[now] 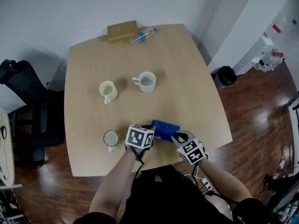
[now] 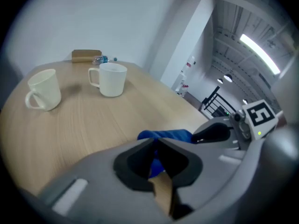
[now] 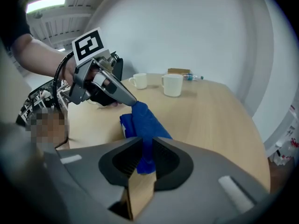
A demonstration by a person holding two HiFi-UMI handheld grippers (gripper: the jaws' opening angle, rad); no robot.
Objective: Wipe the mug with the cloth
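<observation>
A blue cloth lies bunched near the table's front edge, stretched between both grippers. My left gripper is shut on its left end; the blue fabric shows between the jaws in the left gripper view. My right gripper is shut on the right end, and the cloth runs up from its jaws to the left gripper. A small mug stands just left of the left gripper. Farther back are a pale yellow mug and a white mug.
A plastic bottle and a wooden block lie at the table's far edge. A black chair stands left of the table, a dark bin to its right. The person's arms reach in over the near edge.
</observation>
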